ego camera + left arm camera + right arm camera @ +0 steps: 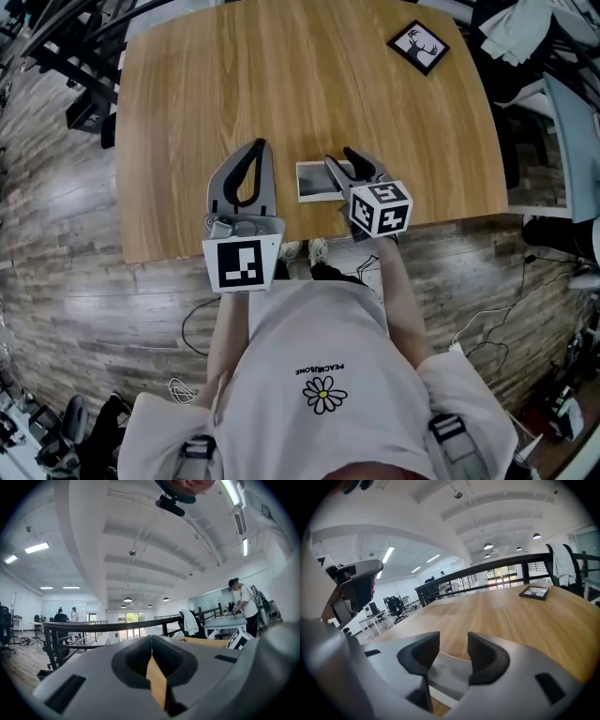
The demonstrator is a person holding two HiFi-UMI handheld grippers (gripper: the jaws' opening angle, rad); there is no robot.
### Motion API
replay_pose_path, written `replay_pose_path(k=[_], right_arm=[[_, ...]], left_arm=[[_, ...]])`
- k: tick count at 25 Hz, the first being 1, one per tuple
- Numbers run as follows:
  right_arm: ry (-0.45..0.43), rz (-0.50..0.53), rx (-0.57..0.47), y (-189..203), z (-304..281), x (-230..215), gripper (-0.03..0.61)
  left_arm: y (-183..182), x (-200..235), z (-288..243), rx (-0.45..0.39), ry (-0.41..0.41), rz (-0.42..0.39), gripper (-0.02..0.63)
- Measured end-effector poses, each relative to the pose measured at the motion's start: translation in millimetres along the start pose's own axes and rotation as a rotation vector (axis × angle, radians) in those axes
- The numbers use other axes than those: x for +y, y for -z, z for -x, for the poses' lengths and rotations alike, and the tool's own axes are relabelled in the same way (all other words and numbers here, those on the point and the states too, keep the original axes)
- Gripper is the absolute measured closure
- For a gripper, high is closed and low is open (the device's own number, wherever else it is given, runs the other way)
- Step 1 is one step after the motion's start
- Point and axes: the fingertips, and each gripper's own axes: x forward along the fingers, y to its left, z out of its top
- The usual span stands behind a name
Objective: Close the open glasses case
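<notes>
The glasses case (317, 180) lies at the near edge of the table (281, 75), just beneath the right gripper (339, 159), whose jaws are spread and hold nothing. The left gripper (260, 146) rests to its left, clenched and empty. This looks like the approach: next, the right gripper should press the lid down until it shuts.

From my left gripper (151, 639) I see its fingers (172, 657) meeting at the tips, a sliver of wooden bench (158, 682) showing through the gap beneath, a black railing (93, 625) beyond, and a person (243, 604) standing far right.
</notes>
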Motion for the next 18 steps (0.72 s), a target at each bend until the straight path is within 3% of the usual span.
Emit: replay_pose_path(k=[7, 18], right_arm=[[0.021, -0.006, 0.056, 22.1, -0.4, -11.2, 0.414], [0.030, 0.008, 0.065, 25.5, 1.3, -11.0, 0.419]], left_arm=[[8.1, -1.8, -3.0, 0.027, 0.000, -0.019, 0.595], [13.2, -12.8, -3.8, 0.041, 0.022, -0.069, 0.595]])
